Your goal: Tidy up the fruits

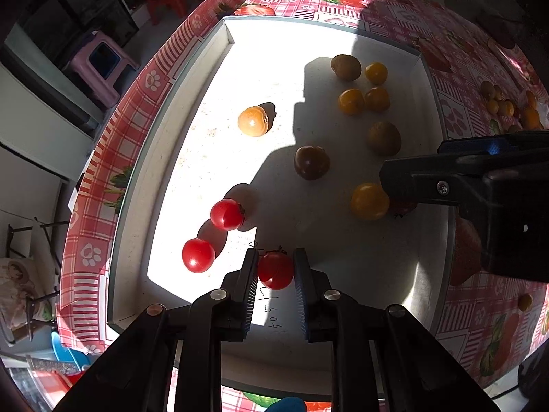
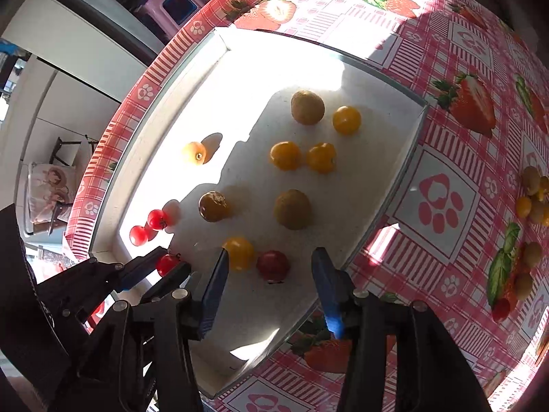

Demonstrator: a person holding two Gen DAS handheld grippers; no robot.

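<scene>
A white tray [image 1: 219, 44] lies on a red checked tablecloth [image 1: 463, 309] and holds red, yellow and brown fruits. My left gripper [image 1: 276, 254] points down at the tray's near edge, shut on a red tomato [image 1: 276, 271]. The right wrist view shows the same grip [image 2: 171, 259]. My right gripper [image 2: 271, 254] is open over the tray. A dark red tomato [image 2: 272, 265] rests on the tray between its fingers, untouched by the pads. A yellow tomato [image 2: 239, 253] sits right beside its left finger. Two more red tomatoes [image 1: 226, 214] [image 1: 198, 255] lie at the tray's left.
Several yellow tomatoes [image 1: 350, 101] and brown fruits [image 1: 384, 138] are spread over the tray's far right, and an orange one [image 1: 253, 121] lies alone. A loose pile of fruit [image 2: 533, 195] sits on the cloth to the right. Stools [image 1: 103, 65] stand beyond the table edge.
</scene>
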